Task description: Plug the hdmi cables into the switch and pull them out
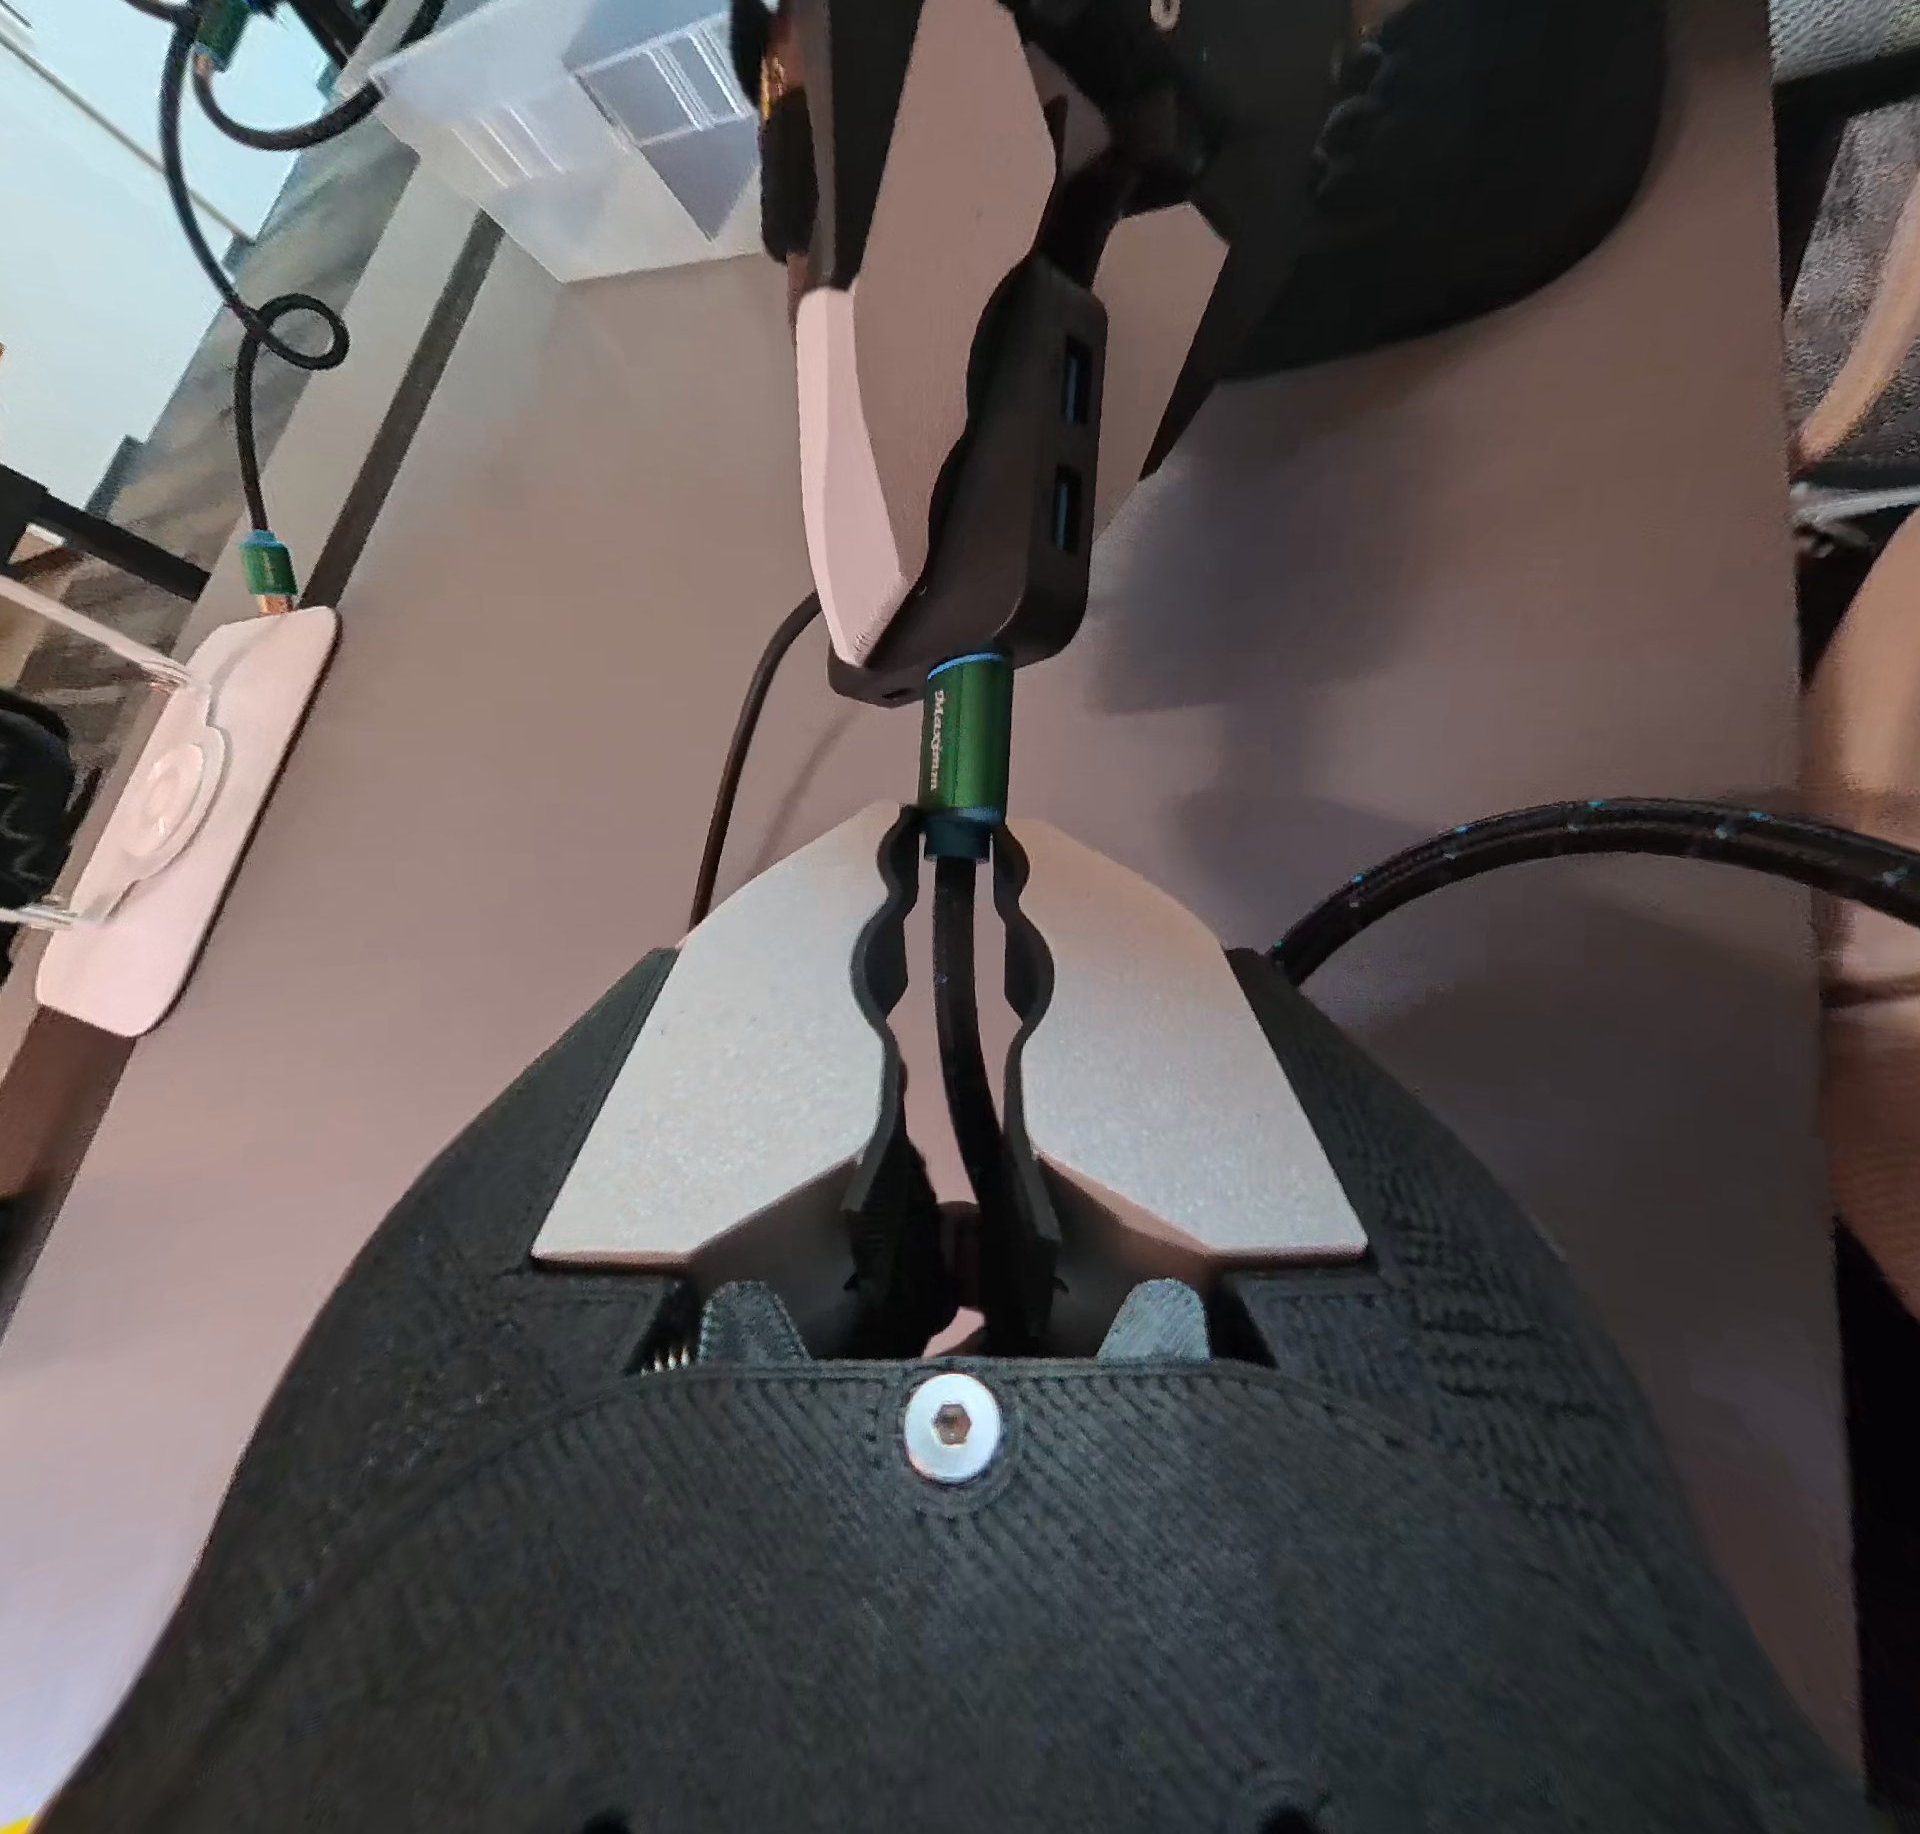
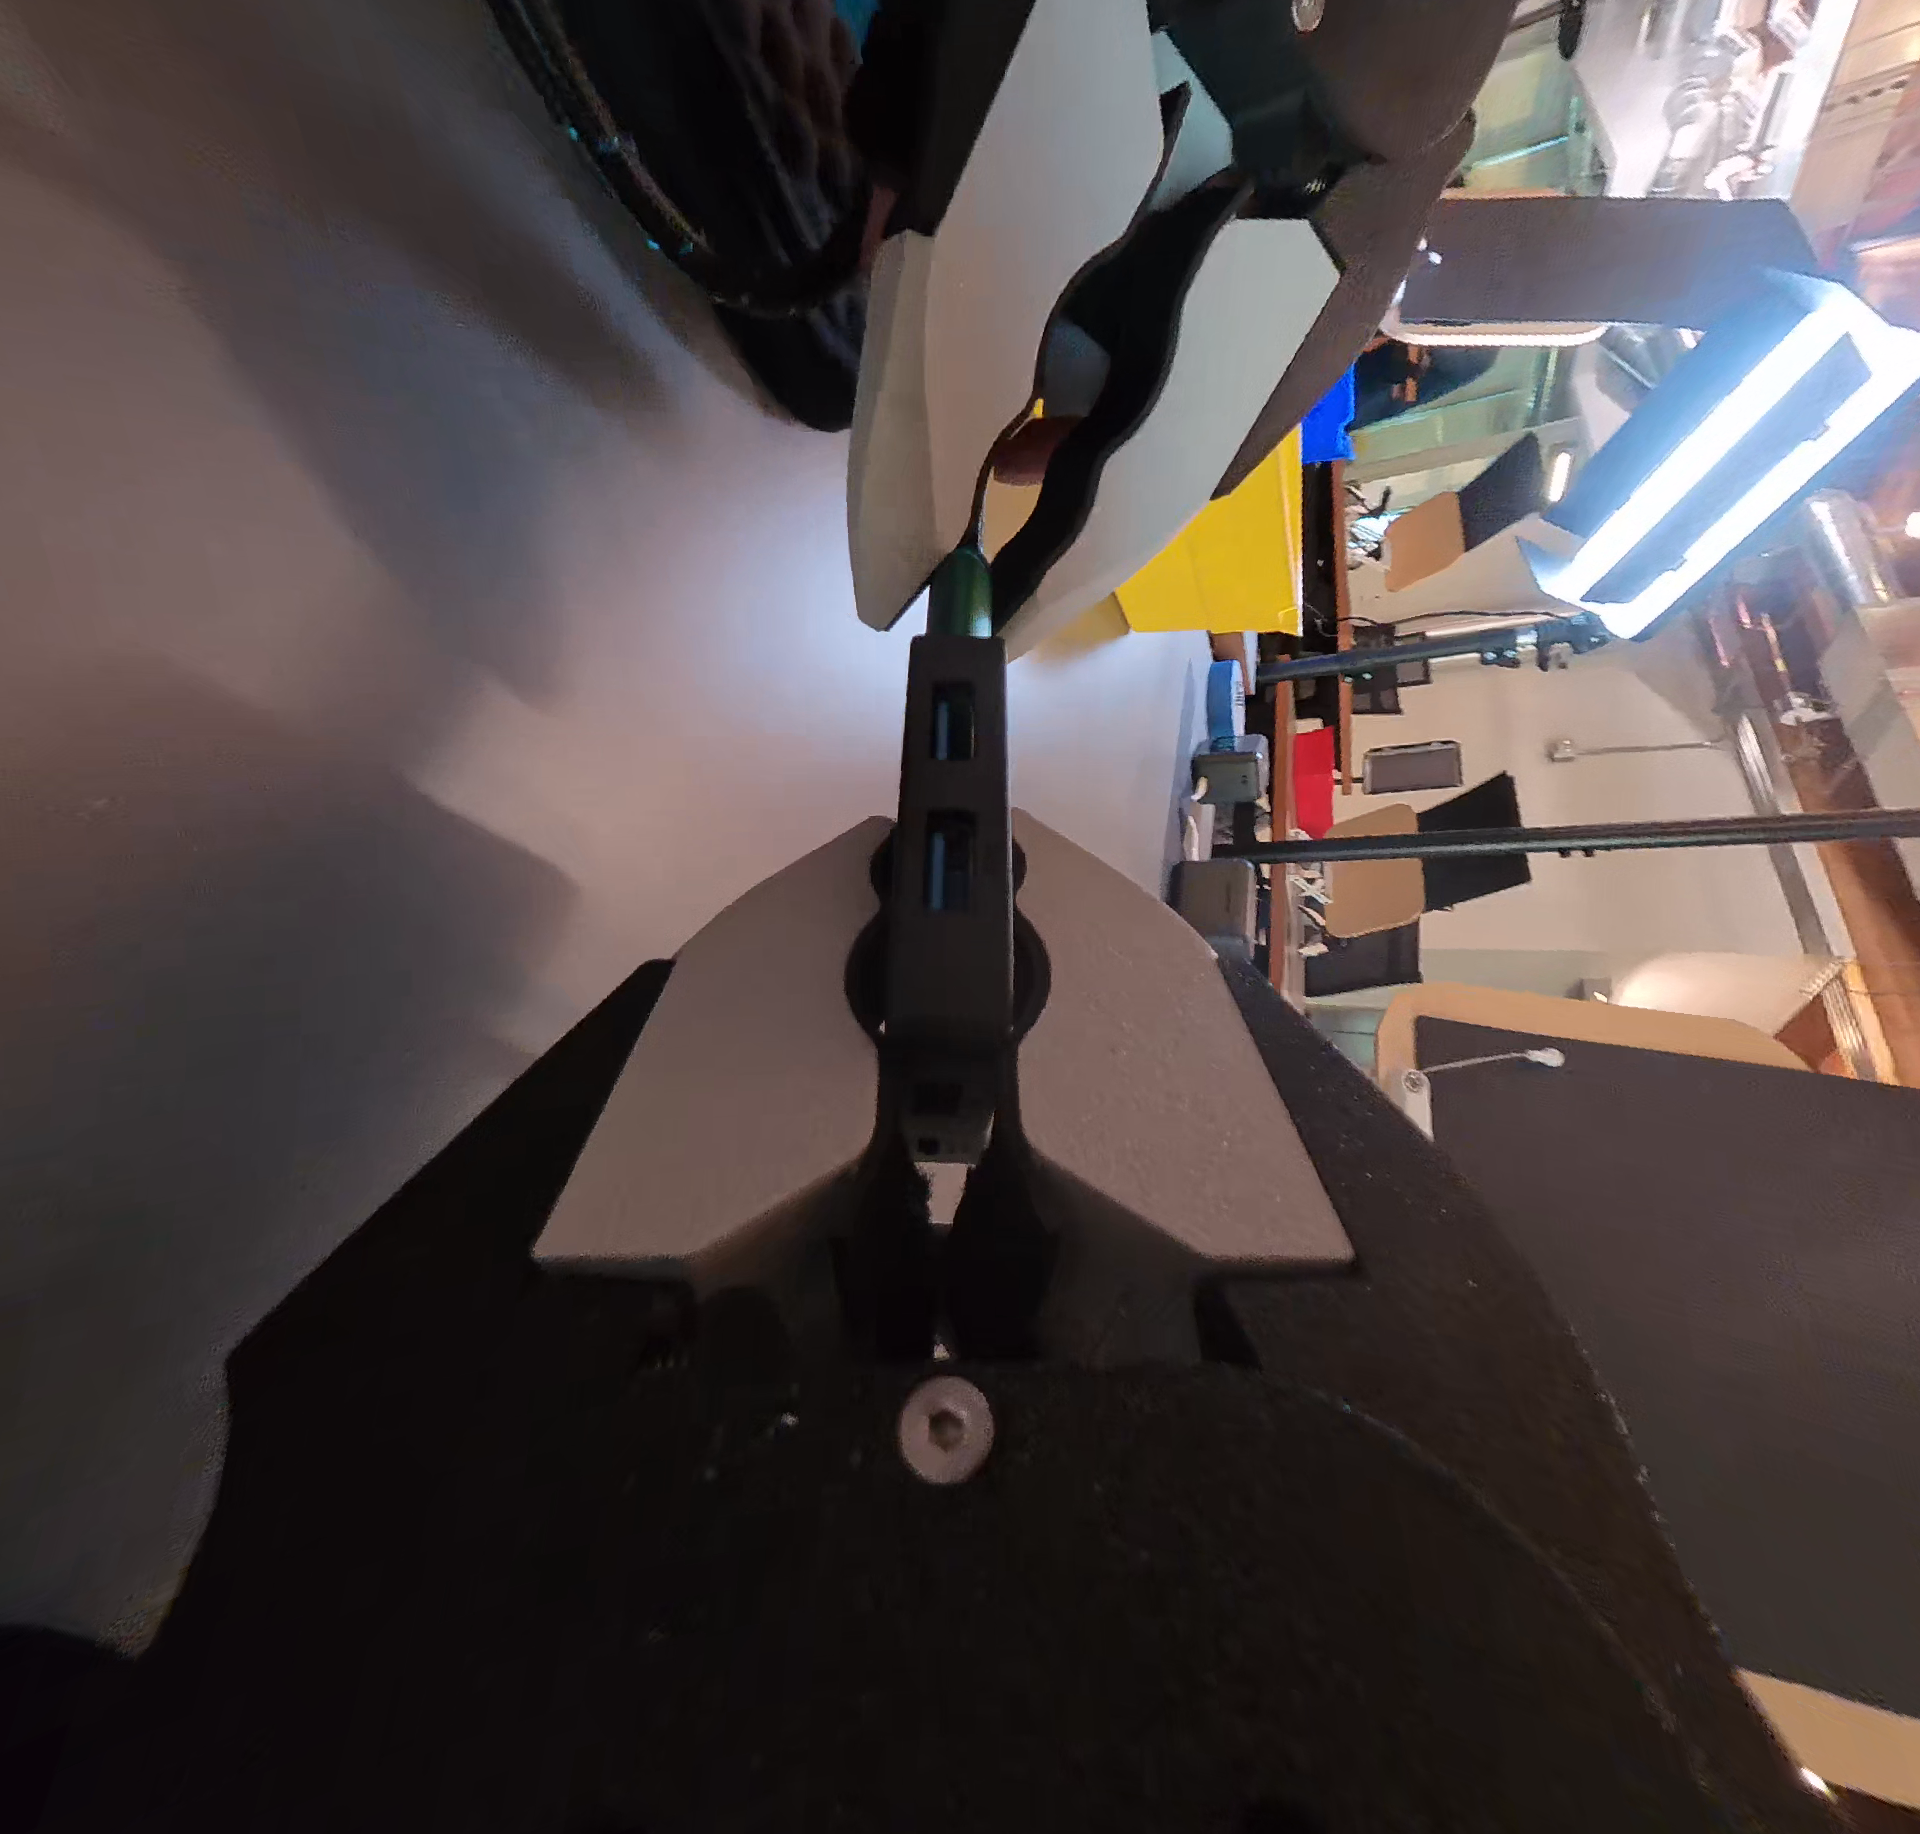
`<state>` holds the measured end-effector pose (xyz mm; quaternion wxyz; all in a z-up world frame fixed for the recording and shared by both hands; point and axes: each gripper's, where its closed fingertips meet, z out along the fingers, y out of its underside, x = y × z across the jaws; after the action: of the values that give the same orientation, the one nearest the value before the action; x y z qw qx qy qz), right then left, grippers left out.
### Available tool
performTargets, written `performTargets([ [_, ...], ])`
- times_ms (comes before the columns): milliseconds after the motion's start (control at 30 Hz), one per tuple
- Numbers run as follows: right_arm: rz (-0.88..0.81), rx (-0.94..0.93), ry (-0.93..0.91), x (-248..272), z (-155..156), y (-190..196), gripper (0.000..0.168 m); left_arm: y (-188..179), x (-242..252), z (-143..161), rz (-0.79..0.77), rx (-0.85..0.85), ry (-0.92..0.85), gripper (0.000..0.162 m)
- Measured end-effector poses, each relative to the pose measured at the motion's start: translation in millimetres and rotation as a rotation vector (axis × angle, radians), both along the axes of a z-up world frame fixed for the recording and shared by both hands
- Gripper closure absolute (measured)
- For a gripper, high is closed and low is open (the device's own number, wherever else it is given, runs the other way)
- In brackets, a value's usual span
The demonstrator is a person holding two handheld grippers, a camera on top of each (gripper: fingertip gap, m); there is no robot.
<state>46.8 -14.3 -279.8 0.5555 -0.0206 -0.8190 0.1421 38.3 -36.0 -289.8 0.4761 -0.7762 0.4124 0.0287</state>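
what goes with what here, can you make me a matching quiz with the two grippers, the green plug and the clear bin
Things:
1. left gripper
2. right gripper
3. green plug
4. clear bin

States:
a. stands on the table, far from both grippers
b. shut on the black switch
c. seated in the end of the switch
d. shut on the cable just behind the plug

Pairs: 1-d, 2-b, 3-c, 4-a

The plug is shiny green metal. The switch is dull black plastic. The worktop is smooth and matt.
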Motion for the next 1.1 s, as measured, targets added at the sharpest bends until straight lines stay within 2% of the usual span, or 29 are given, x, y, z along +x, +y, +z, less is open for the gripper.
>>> performTargets([
  [67,-0.044,0.053,0.054,-6,4,4,0.154,4,-12,5,0.021,0.041,0.061,0.144],
  [167,-0.158,0.106,0.129,-5,16,29,0.154,14,-43,48,0.143,0.248,0.013,0.116],
  [200,-0.197,0.104,0.162,-2,21,40,0.154,14,-54,70,0.188,0.364,-0.064,0.11],
  [300,-0.307,0.072,0.284,7,45,69,0.154,-6,-102,134,0.352,0.817,-0.409,0.11],
  [367,-0.382,0.068,0.387,13,68,83,0.154,-25,-132,139,0.464,0.991,-0.643,0.119],
  [433,-0.478,0.08,0.49,23,93,100,0.154,-28,-138,125,0.524,0.978,-0.699,0.125],
  [567,-0.674,0.213,0.678,58,150,136,0.155,-17,-113,107,0.477,0.885,-0.435,0.125],
  [667,-0.837,0.509,0.737,97,196,170,0.155,-7,-100,92,0.438,0.807,-0.306,0.125],
  [767,-0.937,0.931,0.679,135,230,211,0.155,-6,-96,88,0.43,0.8,-0.224,0.125],
  [833,-0.938,1.174,0.555,154,235,246,0.155,-7,-97,88,0.43,0.798,-0.244,0.125],
  [900,-0.899,1.303,0.396,169,226,284,0.155,-8,-99,90,0.437,0.802,-0.28,0.125],
  [1000,-0.852,1.377,0.188,187,202,335,0.153,-10,-105,92,0.458,0.81,-0.325,0.125],
  [1100,-0.816,1.377,0.049,193,169,369,0.153,-10,-109,92,0.473,0.809,-0.335,0.125],
])
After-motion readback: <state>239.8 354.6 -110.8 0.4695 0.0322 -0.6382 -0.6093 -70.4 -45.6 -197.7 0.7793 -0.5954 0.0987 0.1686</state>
